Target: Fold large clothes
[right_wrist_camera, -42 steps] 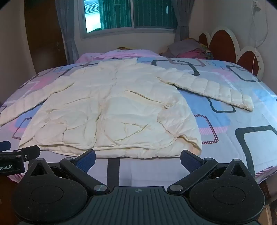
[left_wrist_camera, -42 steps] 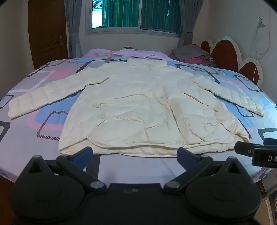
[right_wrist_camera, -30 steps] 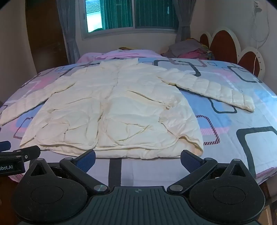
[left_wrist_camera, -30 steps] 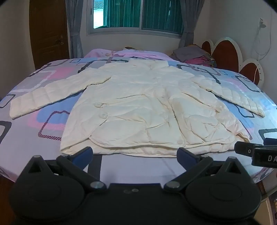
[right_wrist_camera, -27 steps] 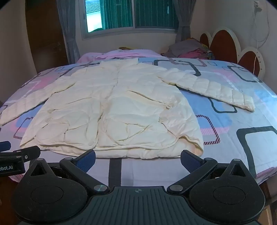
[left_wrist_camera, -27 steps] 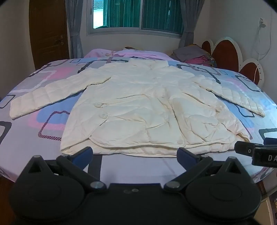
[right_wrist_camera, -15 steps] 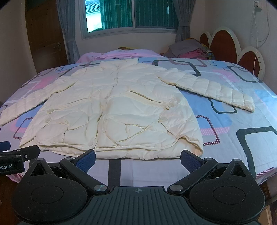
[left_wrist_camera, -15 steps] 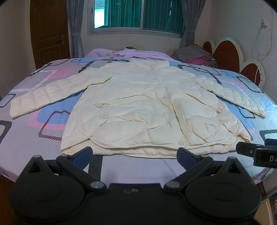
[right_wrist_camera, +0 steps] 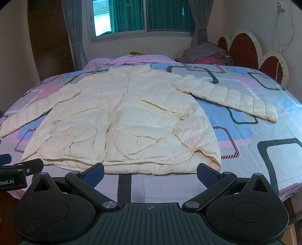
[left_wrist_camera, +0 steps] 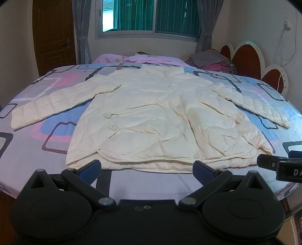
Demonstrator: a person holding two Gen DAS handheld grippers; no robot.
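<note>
jacket: cream puffy jacket (left_wrist_camera: 160,120) lying flat, front side up, across the middle of the bed, collar at the far end by the window, hem at the near edge next to us. we can see two big buttons on its left side in the left wrist view.
sleeves: both spread straight out from the jacket, one to each side, flat on the sheet.
left gripper: our left gripper (left_wrist_camera: 146,167) has its blue-padded fingers wide apart, nothing between them, sitting just short of the jacket's hem, not touching it.
right gripper: our right gripper (right_wrist_camera: 150,172) is the same, fingers spread, nothing held, at the hem's right half. its tip shows at the right edge of the left wrist view.
bed: bed (right_wrist_camera: 264,135) has a sheet with pink, blue and dark square outlines, showing all round the jacket.
clothes pile: heap of grey and pink clothes (left_wrist_camera: 211,60) beyond the jacket's right shoulder, near the headboard (left_wrist_camera: 251,60).
window: window (left_wrist_camera: 151,17) with green curtains on the wall past the collar.
door: brown door (left_wrist_camera: 53,35) left of the window.
</note>
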